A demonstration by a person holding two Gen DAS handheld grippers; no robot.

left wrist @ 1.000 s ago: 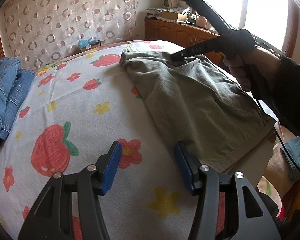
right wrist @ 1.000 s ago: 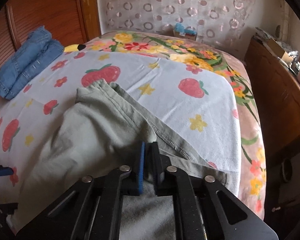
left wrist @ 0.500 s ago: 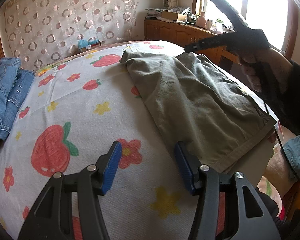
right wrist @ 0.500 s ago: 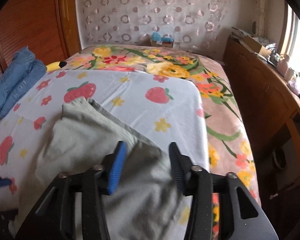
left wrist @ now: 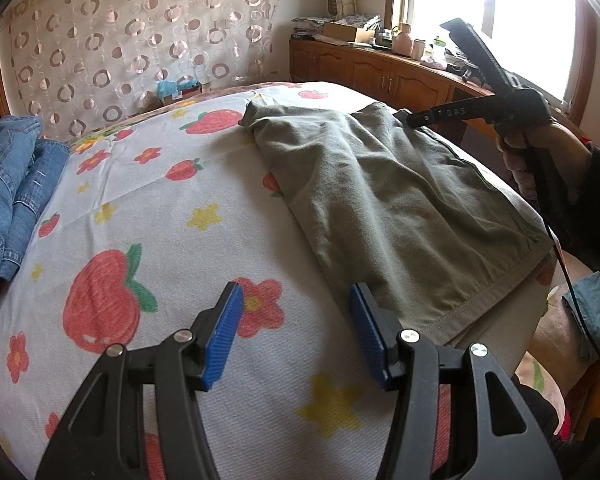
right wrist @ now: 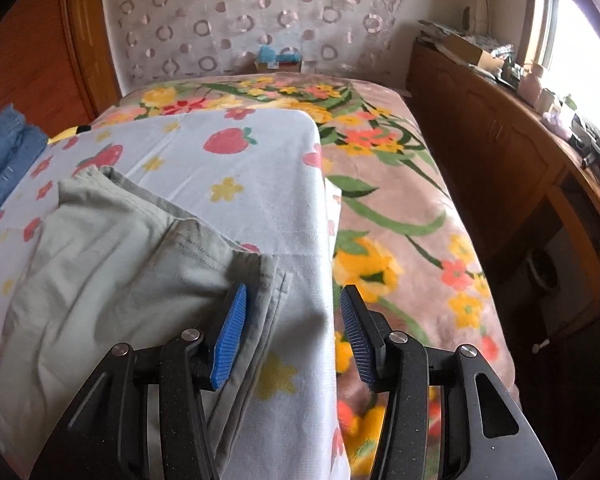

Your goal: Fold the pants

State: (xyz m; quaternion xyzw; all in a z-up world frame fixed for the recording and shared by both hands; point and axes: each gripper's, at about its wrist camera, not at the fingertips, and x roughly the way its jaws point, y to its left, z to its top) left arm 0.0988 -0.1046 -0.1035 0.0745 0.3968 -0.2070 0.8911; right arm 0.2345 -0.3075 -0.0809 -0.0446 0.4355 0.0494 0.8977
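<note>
Olive-green pants [left wrist: 400,200] lie folded lengthwise on the strawberry-print sheet [left wrist: 160,220], a hem at the near end. My left gripper [left wrist: 296,292] hovers open over the sheet, its right finger just beside that hem, with nothing between the pads. In the right wrist view the pants [right wrist: 112,256] lie at lower left. My right gripper [right wrist: 294,292] is open above the sheet at the pants' right edge, and its left pad is over the stitched seam. The left wrist view shows the right gripper [left wrist: 420,118] above the far right side of the pants, held by a hand [left wrist: 540,152].
Folded blue jeans [left wrist: 8,184] lie at the bed's left side. A floral blanket [right wrist: 400,220] covers the bed's right part. A wooden cabinet [right wrist: 500,152] with clutter on it runs under the window. A blue cloth [left wrist: 592,312] lies off the near right corner.
The right gripper was shut on the pants' seam edge, then opened and let it drop, and has shifted right toward the pants' edge. The left gripper has not moved.
</note>
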